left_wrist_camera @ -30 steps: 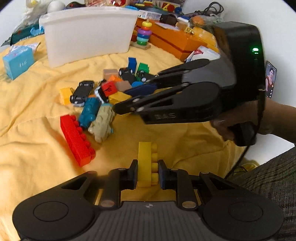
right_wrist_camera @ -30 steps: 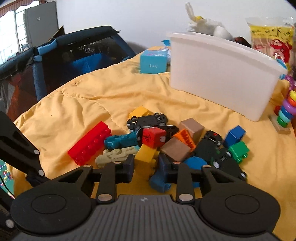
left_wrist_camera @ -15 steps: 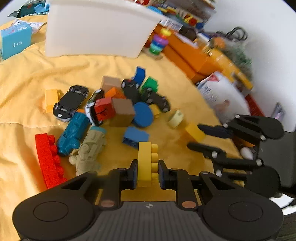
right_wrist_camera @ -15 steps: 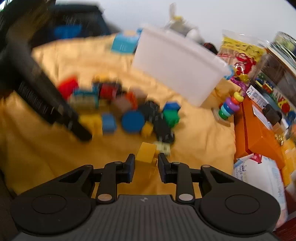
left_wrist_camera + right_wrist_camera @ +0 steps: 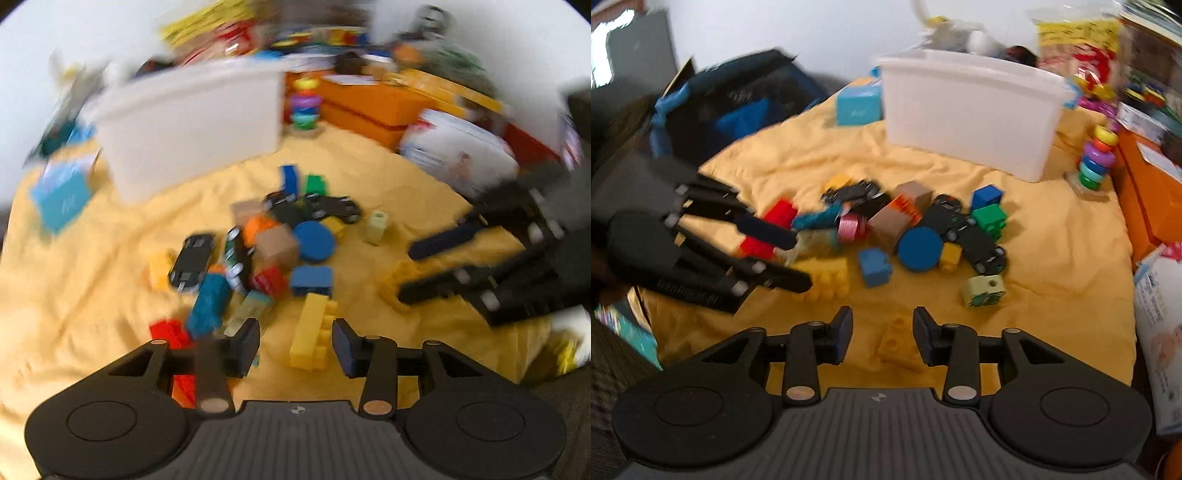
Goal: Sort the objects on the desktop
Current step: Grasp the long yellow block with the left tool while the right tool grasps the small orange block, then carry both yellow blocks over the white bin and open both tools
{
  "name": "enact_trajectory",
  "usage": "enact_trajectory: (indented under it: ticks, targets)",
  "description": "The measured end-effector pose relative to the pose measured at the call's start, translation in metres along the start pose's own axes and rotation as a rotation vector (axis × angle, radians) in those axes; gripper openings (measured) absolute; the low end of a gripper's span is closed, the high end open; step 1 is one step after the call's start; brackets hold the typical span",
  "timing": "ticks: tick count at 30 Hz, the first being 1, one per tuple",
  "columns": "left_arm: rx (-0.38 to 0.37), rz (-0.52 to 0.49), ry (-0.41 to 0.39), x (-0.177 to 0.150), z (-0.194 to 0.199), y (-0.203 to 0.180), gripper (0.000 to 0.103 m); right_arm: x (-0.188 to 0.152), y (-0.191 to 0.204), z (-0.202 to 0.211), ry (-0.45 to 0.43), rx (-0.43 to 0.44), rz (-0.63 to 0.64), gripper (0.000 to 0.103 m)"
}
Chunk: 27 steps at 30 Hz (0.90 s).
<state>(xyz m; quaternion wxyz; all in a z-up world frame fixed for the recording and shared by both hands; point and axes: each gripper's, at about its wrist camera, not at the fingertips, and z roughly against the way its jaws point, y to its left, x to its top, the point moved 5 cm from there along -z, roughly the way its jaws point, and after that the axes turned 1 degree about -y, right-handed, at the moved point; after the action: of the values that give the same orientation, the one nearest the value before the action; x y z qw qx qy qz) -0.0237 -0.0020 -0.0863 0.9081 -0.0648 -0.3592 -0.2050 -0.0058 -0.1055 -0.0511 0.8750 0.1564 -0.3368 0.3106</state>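
Both sets of jaws stand released. The left gripper (image 5: 295, 341) straddles a long yellow brick (image 5: 311, 333) lying free on the yellow cloth (image 5: 92, 295); the right gripper (image 5: 882, 332) straddles a small yellow block (image 5: 895, 341). Best to back off straight, without nudging either.

— Where's the long yellow plastic studded brick (image 5: 312, 332)?
— Lying on the yellow blanket (image 5: 92, 280) near its front edge, studs sideways, free of anything.
— And the small yellow plastic block with round holes (image 5: 895, 341)?
— Tilted on the blanket, nearer its right edge.
— The rest?
— A heap of plastic blocks and toy cars (image 5: 905, 225) mid-blanket; a white plastic bin (image 5: 971, 110) stands upright toward the far edge.
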Motion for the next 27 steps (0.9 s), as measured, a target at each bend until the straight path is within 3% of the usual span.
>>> enact_trajectory:
  ticks: [4,9,12,16,21,23,27]
  targets:
    - [-0.034,-0.174,-0.019,0.002,0.002,-0.028,0.047,0.0,-0.007,-0.004,0.012,-0.008,-0.036,0.043]
    - [0.006,-0.185,0.038,0.002,-0.02,-0.023,0.045,-0.002,-0.008,-0.006,0.019,-0.01,-0.06,0.043]
    - [0.009,-0.197,0.047,0.001,-0.027,-0.019,0.035,-0.004,-0.01,-0.01,0.035,-0.027,-0.071,0.043]
    - [-0.002,-0.17,0.071,-0.003,-0.035,-0.014,0.029,-0.009,-0.014,-0.019,0.061,-0.035,-0.091,0.043]
    - [-0.04,-0.055,0.08,0.003,-0.029,-0.002,0.027,-0.016,-0.017,-0.03,0.112,-0.043,-0.088,0.039]
    - [-0.041,-0.014,0.044,0.016,-0.018,0.007,0.027,-0.009,-0.016,-0.026,0.103,-0.052,-0.047,0.039]
    - [0.024,-0.021,-0.069,0.062,0.006,0.027,0.027,0.025,-0.024,-0.016,0.027,-0.073,0.011,0.039]
